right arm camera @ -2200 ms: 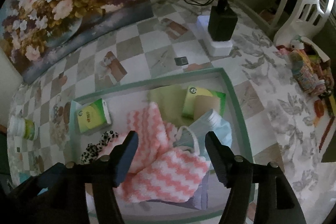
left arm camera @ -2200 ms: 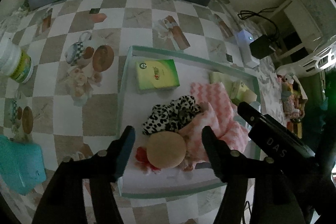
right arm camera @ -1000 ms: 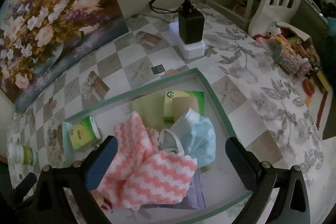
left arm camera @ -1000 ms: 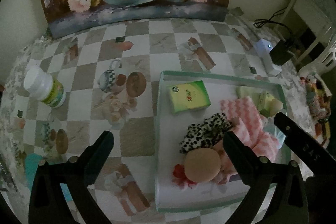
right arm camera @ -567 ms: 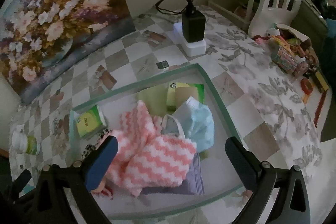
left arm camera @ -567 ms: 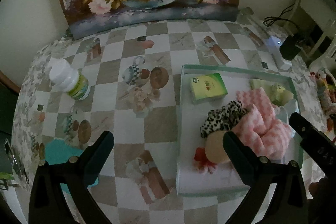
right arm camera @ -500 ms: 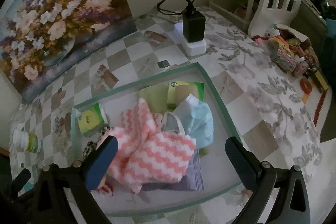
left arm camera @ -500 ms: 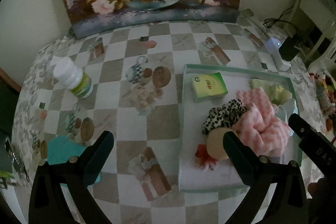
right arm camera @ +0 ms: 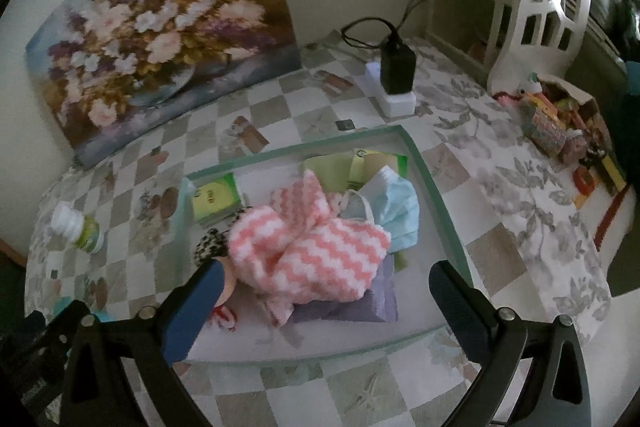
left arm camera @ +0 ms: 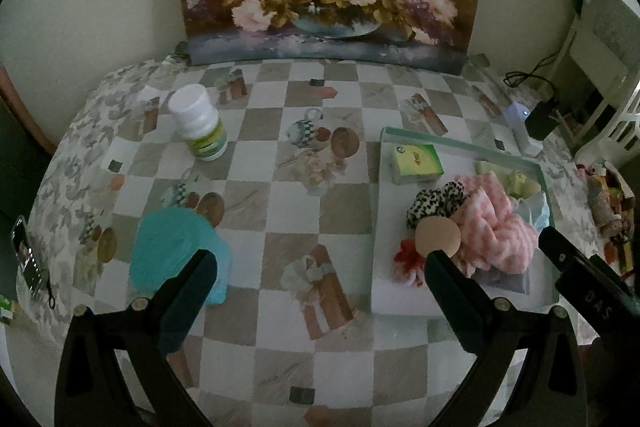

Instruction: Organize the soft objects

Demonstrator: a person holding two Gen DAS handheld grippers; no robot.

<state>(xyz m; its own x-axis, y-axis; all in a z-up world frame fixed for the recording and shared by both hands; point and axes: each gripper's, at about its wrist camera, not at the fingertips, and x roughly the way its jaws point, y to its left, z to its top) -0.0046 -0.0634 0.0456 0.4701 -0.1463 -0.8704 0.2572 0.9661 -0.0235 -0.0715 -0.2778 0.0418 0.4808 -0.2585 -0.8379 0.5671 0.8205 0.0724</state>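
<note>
While both grippers hang above the near edge of the table, neither holds anything — the left gripper (left arm camera: pixel 320 263) has its fingers spread wide over bare checkered cloth, and the right gripper (right arm camera: pixel 326 273) is likewise spread, above the near edge of the tray (right arm camera: pixel 436 187).

Soft items sit heaped in the tray: pink-and-white cloth (right arm camera: pixel 316 247) on top at the middle, light blue face mask (right arm camera: pixel 396 211) against its right side, leopard-print scrunchie (left arm camera: pixel 436 201) and round tan puff (left arm camera: pixel 437 237) toward the tray's left edge, a red scrap (left arm camera: pixel 406 259) under the puff, a purple piece (right arm camera: pixel 380 295) near the near edge. Green tissue pack (left arm camera: pixel 416 163) lies in the far left corner.

Outside the tray: a teal pouch (left arm camera: pixel 176 247) near the table's left near edge, pill bottle (left arm camera: pixel 199 125) farther back.

Judgement: gathering looks mostly done; the teal pouch, if soft, remains, and the pile is untidy.
</note>
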